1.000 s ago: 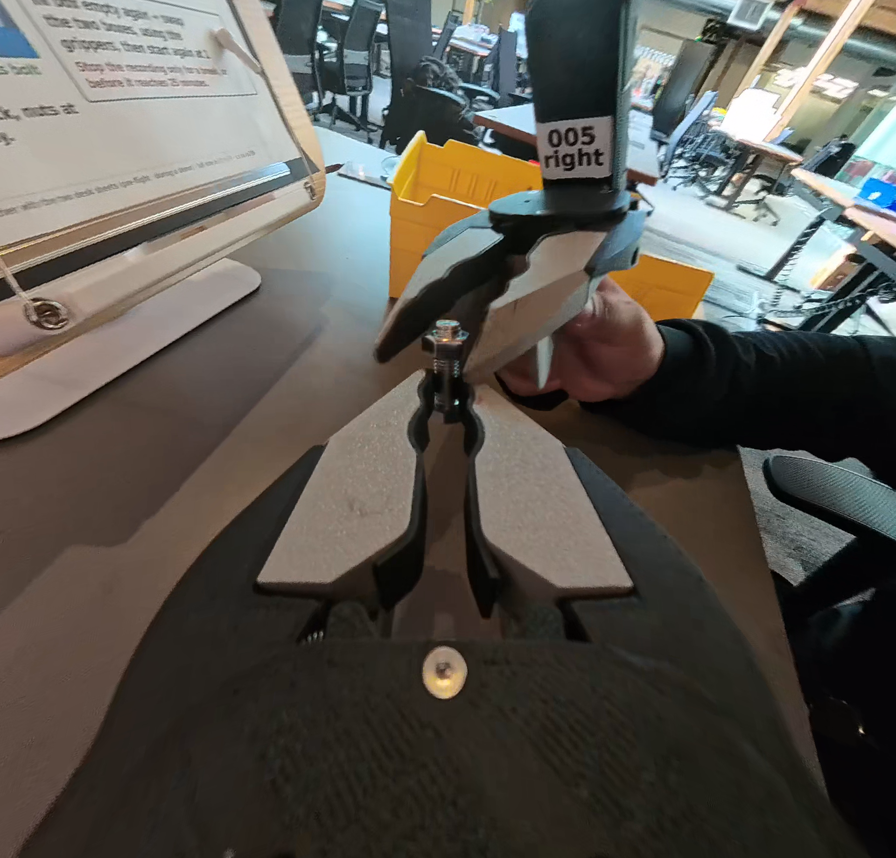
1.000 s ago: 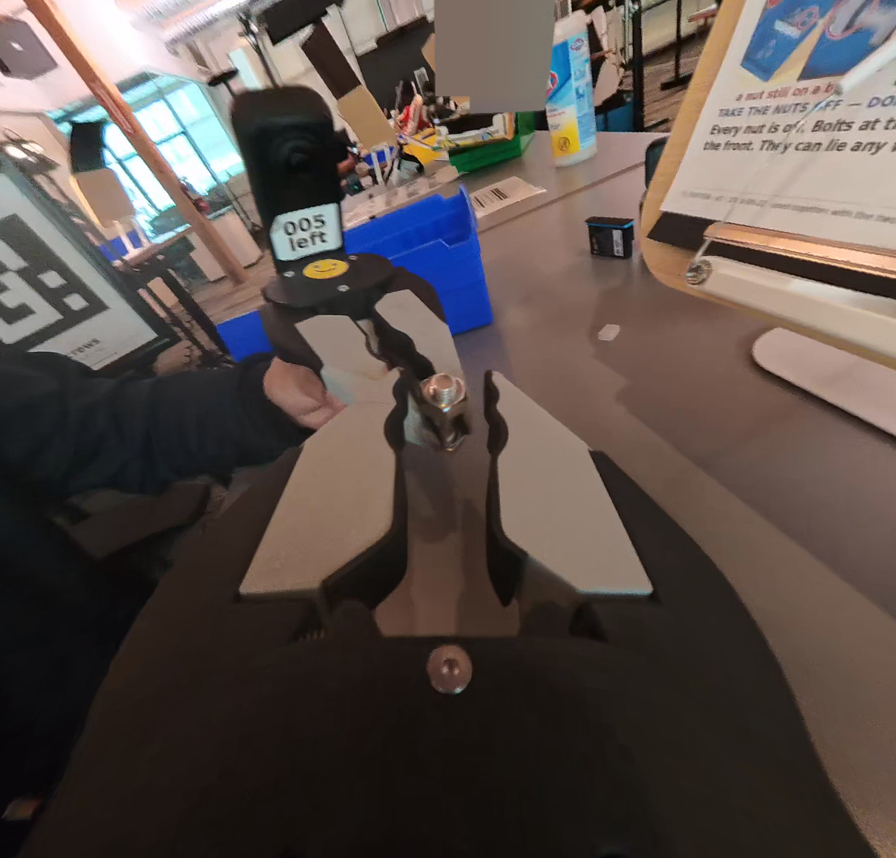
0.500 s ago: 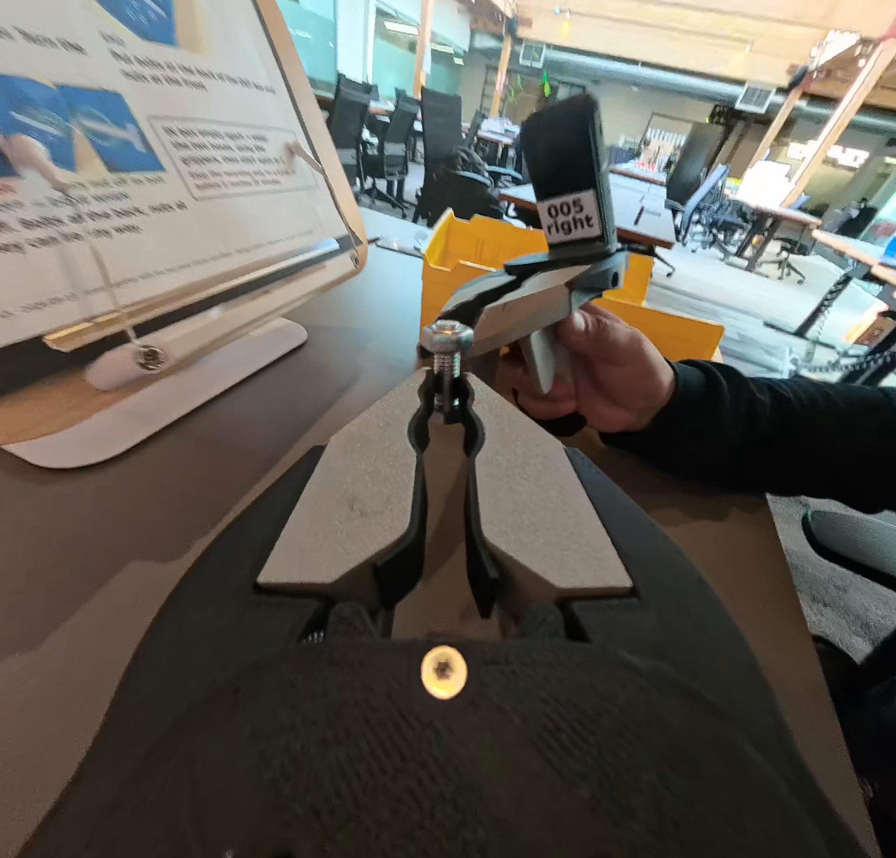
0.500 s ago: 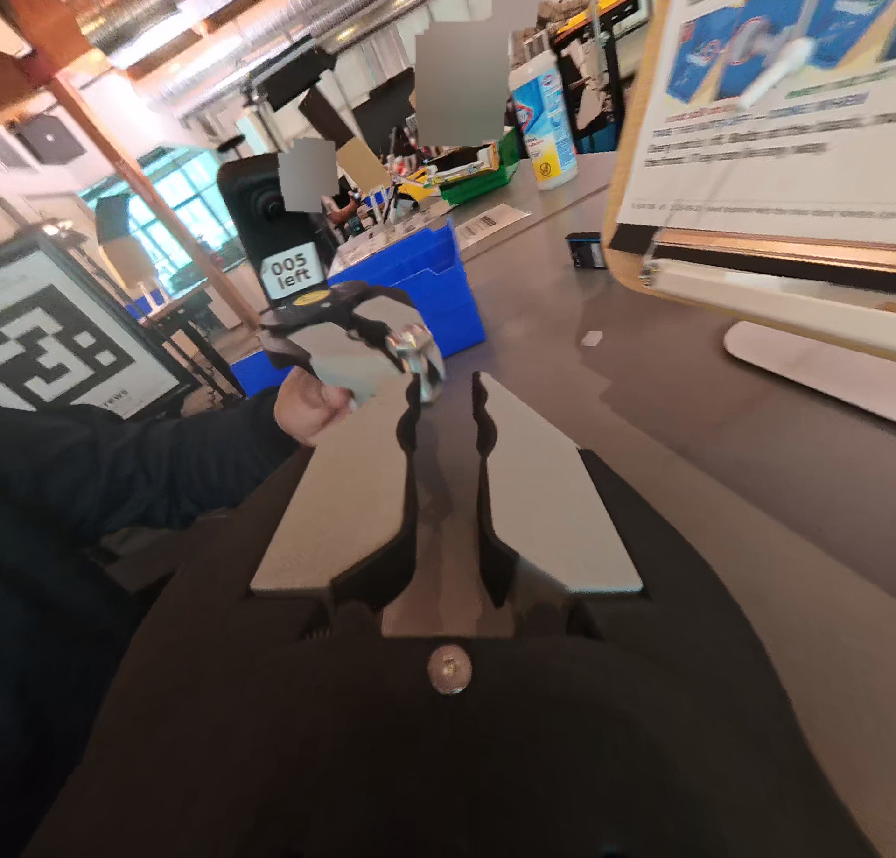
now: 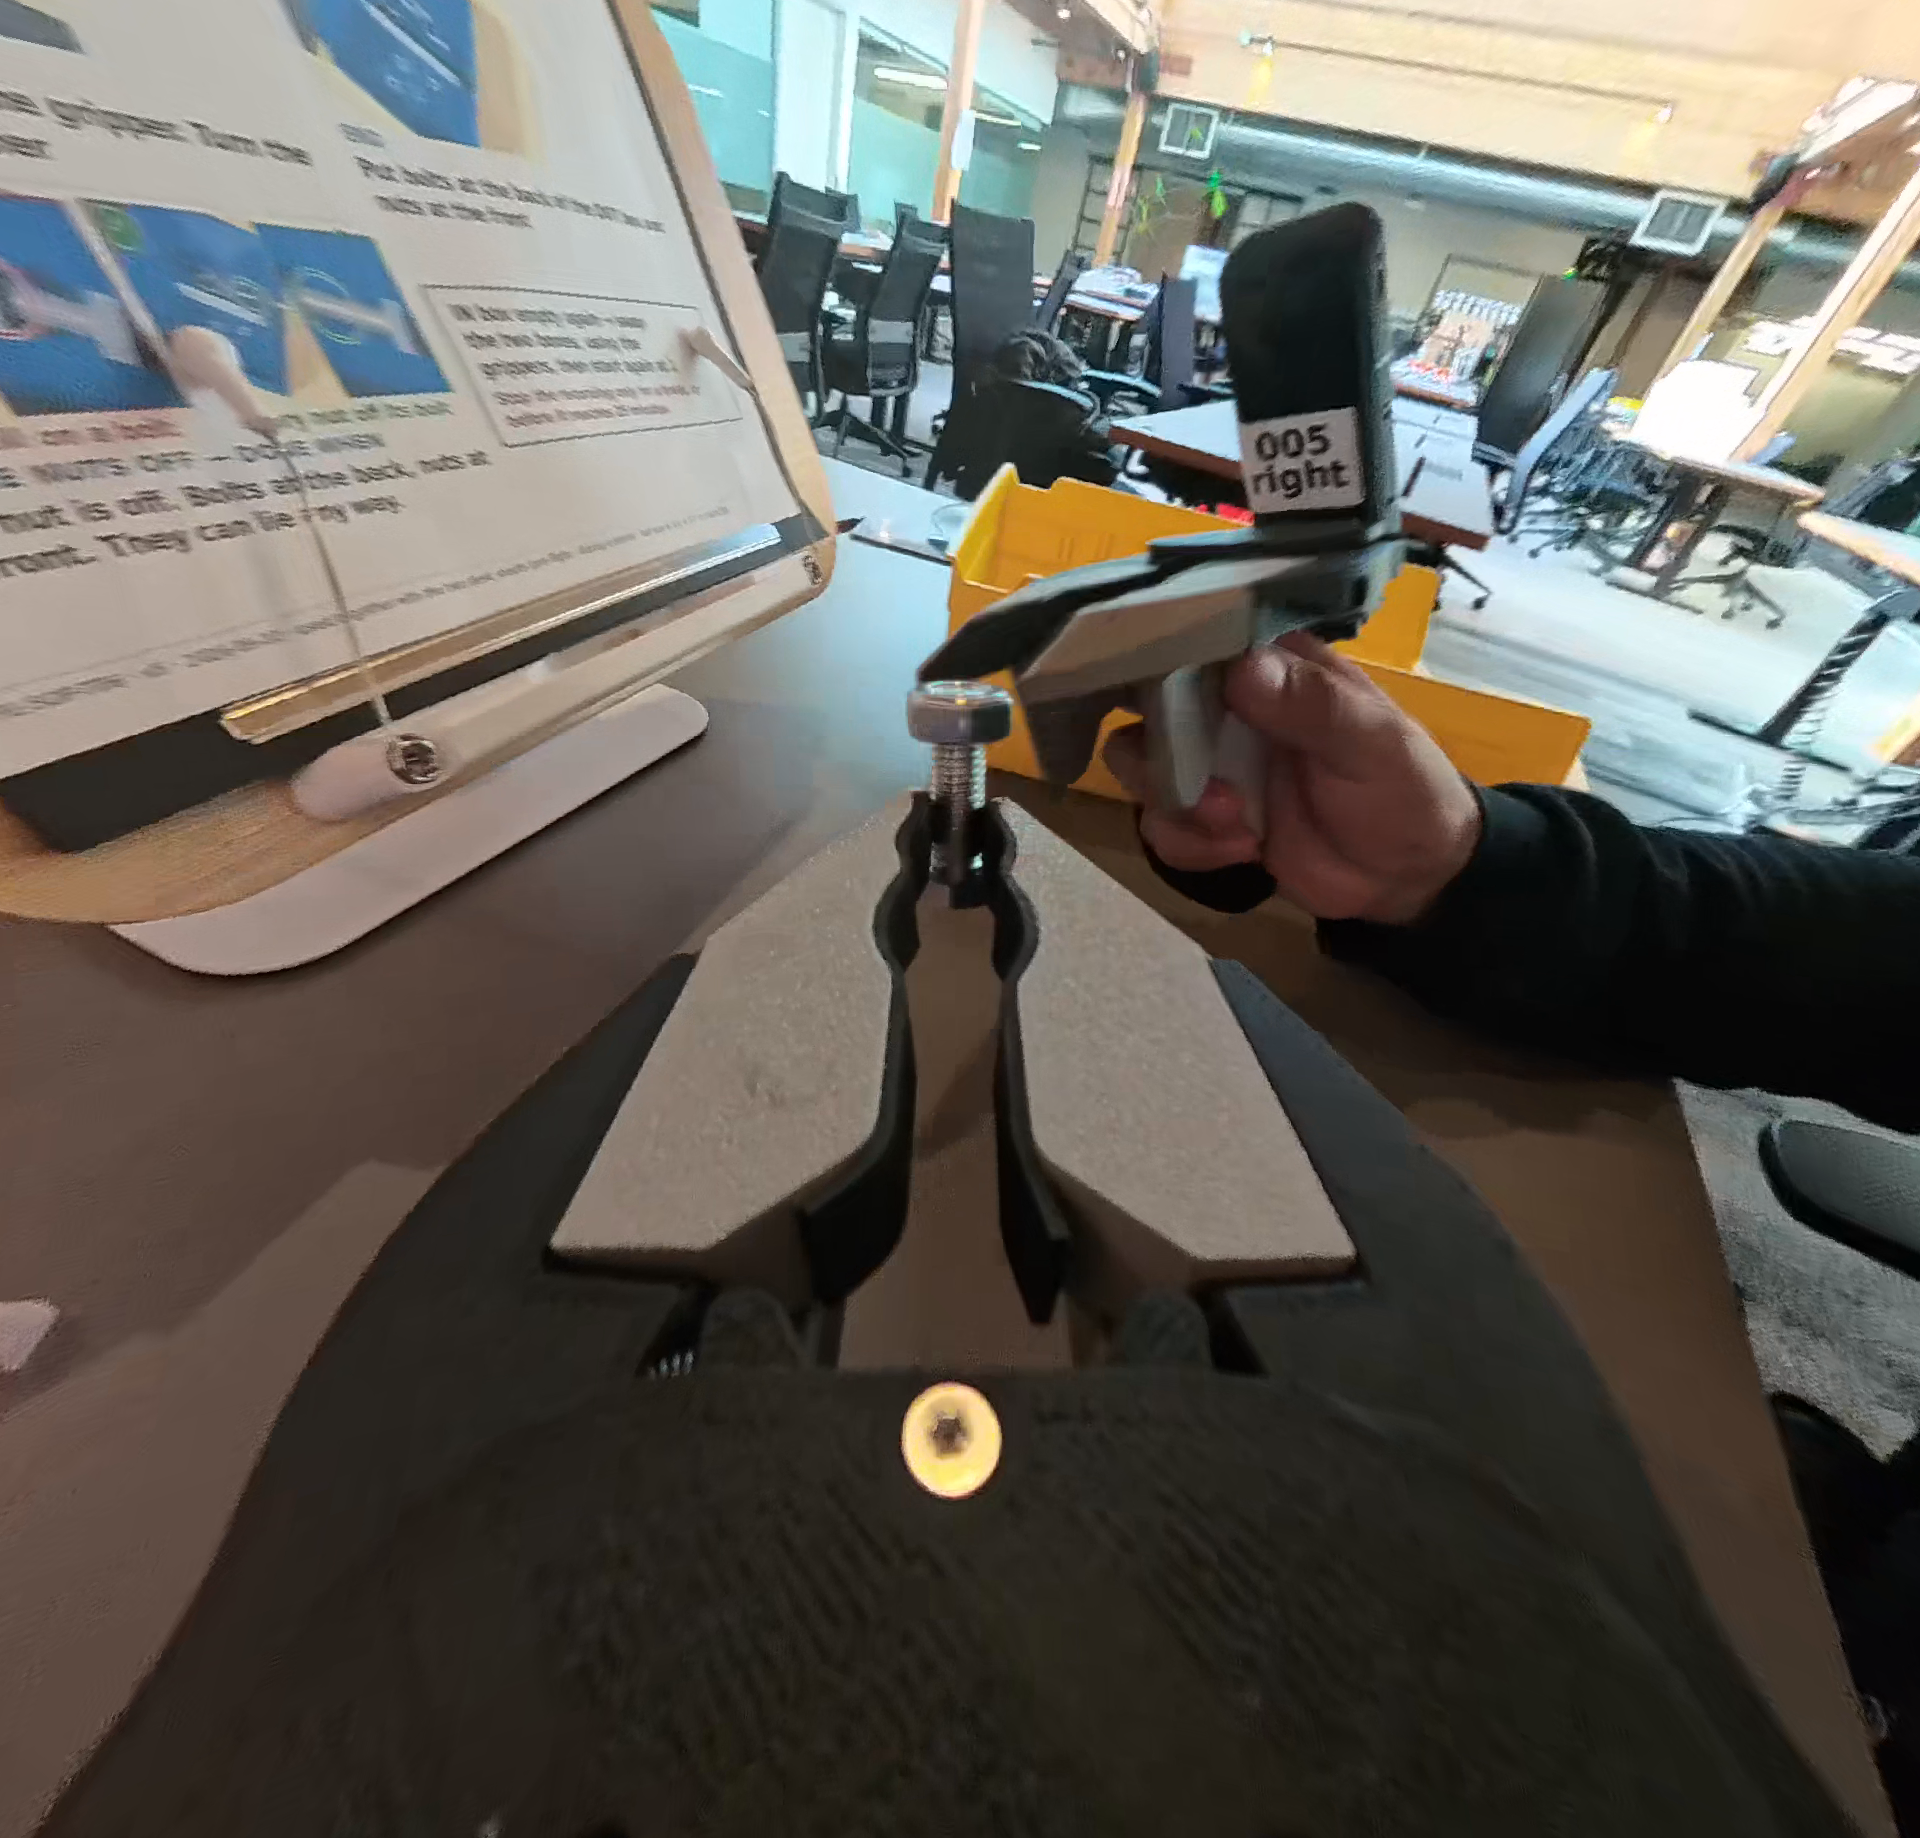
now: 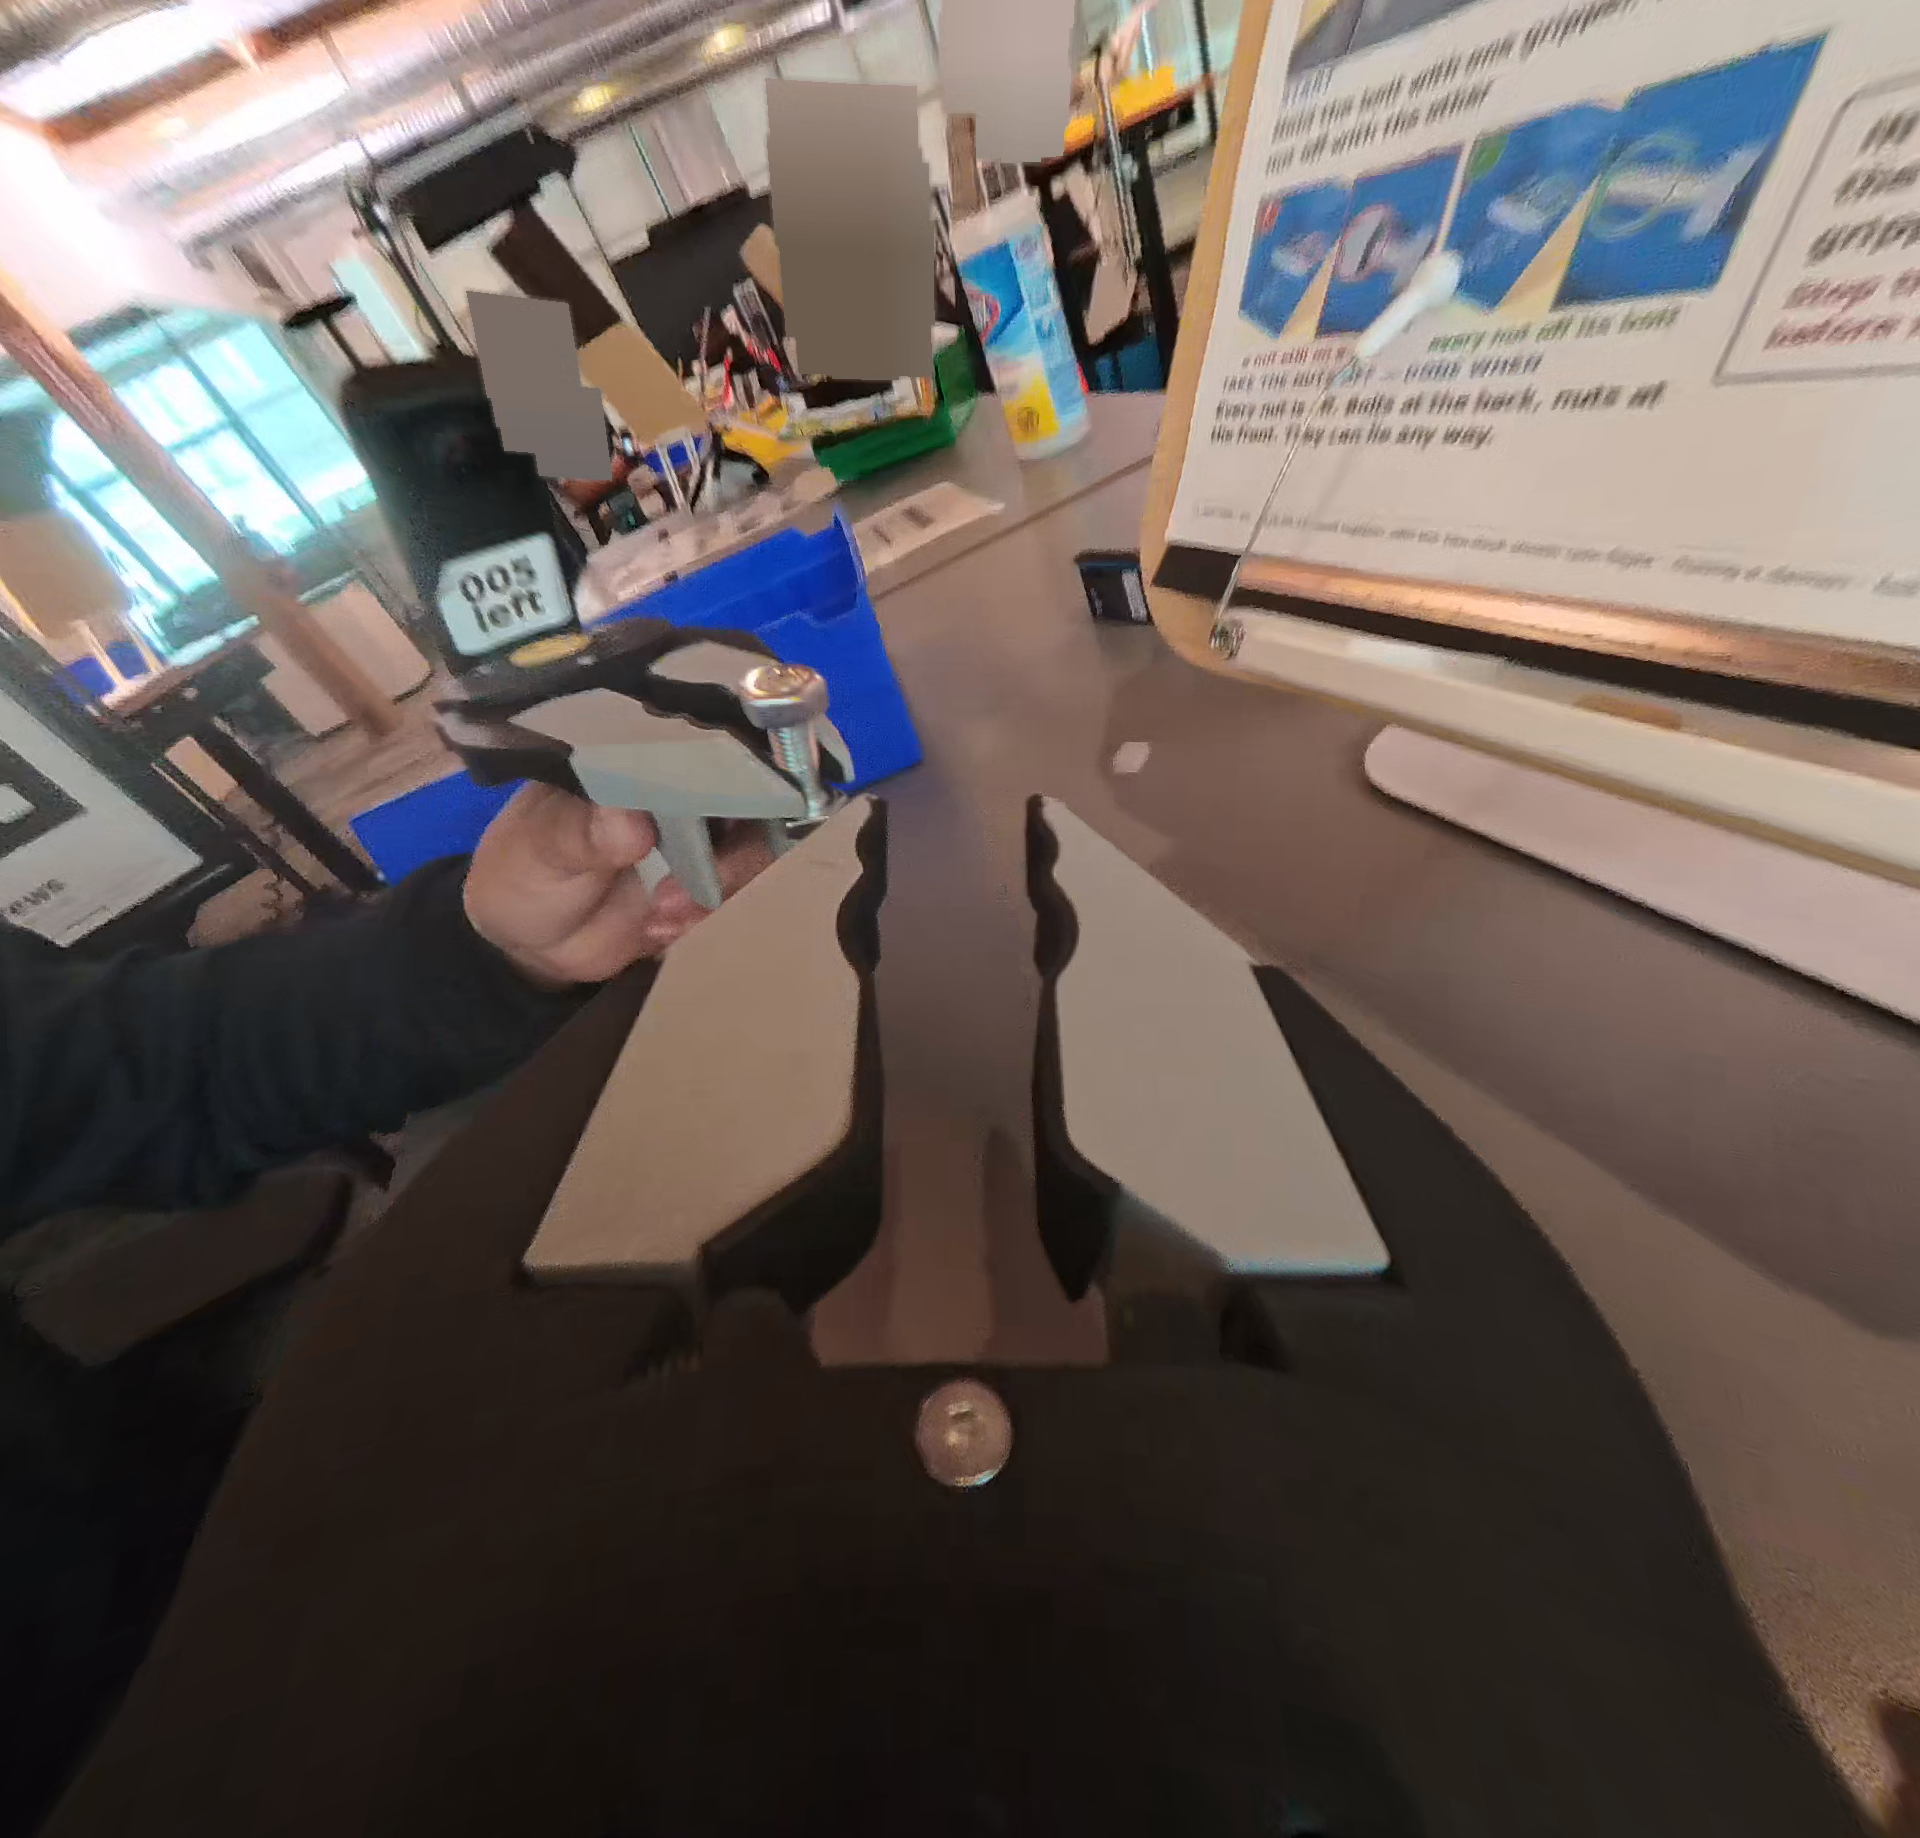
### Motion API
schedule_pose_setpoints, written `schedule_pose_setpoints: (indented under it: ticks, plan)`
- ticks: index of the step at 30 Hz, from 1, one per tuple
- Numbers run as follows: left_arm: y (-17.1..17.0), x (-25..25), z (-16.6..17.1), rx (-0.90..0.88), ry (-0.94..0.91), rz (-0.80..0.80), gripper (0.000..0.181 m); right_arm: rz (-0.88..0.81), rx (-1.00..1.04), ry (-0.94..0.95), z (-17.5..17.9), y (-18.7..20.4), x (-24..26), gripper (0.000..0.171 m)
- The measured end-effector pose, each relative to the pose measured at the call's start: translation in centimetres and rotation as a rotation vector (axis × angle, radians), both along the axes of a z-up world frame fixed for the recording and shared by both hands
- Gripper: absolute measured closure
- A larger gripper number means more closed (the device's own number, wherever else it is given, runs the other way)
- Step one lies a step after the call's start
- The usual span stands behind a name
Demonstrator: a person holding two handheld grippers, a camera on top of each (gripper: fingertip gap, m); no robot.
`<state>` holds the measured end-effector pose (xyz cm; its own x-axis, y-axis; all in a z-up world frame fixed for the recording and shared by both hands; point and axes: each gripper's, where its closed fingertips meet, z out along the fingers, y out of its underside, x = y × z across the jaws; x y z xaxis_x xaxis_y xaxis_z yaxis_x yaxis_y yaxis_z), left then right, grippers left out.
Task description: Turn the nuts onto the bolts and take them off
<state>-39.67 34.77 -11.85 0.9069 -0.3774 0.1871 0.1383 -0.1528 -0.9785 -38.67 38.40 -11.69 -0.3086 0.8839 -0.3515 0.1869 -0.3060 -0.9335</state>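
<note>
Left wrist view. My left gripper (image 5: 958,858) is clamped on one bolt (image 5: 958,762), pinched at the lower end of its threaded shank right at the fingertips. The bolt stands upright, head up, most of the thread bare above the tips. I can't make out a separate nut on it from here. My right gripper (image 5: 997,661) is off to the upper right, held in my right hand (image 5: 1314,786), its tips just beside the bolt head but not touching it. From this side I cannot tell how far apart its fingers are. Behind it sits one yellow bin (image 5: 1195,635) on the dark table (image 5: 312,1061). One instruction board (image 5: 343,334) on a white stand is at left.

Right wrist view. My right gripper (image 6: 956,838) stands apart, a clear gap between the two fingers with only table surface showing in it. Nothing held. The one bolt (image 6: 790,739) is up and to the left of my left fingertip, close by, tilted slightly, head on top, gripped in the left gripper (image 6: 821,801), which my left hand (image 6: 566,889) holds. Count here: one bolt, two grippers, one blue bin (image 6: 748,635) behind the left gripper, one instruction board (image 6: 1558,261) at right, one small dark block (image 6: 1112,588) on the table near the board's corner, one white-and-blue canister (image 6: 1023,334) farther back.
</note>
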Motion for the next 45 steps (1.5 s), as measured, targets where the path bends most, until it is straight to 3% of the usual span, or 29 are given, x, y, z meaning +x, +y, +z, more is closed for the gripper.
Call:
schedule_pose_setpoints:
  ticks: [5, 8, 9, 14, 21, 26, 35, 45]
  plan:
    - [0.4, 2.2, -0.7, -0.016, 0.044, -0.046, 0.174, 0.098, 0.030, 0.063, 1.4, -3.4, -0.1, 0.136]
    - [0.4, 3.5, -0.8, -0.014, 0.071, -0.070, 0.174, 0.110, 0.067, 0.041, 0.6, -4.7, -0.7, 0.143]
    - [0.5, 3.2, -0.8, -0.014, 0.077, -0.054, 0.174, 0.108, 0.065, 0.039, 0.5, -4.6, -0.7, 0.149]
    - [0.3, 1.1, -0.3, -0.001, 0.033, -0.010, 0.174, 0.090, -0.006, 0.044, 0.7, -2.6, 0.0, 0.142]
    - [0.5, 2.1, -0.8, -0.011, 0.065, -0.031, 0.174, 0.135, -0.007, 0.067, 1.1, -4.3, -0.3, 0.140]
    - [0.5, 2.9, -1.0, -0.013, 0.073, -0.052, 0.174, 0.129, 0.039, 0.041, 0.4, -4.8, -0.6, 0.155]
    - [0.4, 1.6, -0.5, -0.003, 0.035, -0.026, 0.174, 0.101, 0.031, 0.037, 0.5, -2.9, 0.1, 0.158]
    - [0.5, 1.7, -0.7, -0.009, 0.045, -0.015, 0.174, 0.143, 0.012, 0.095, 1.4, -4.2, 0.2, 0.149]
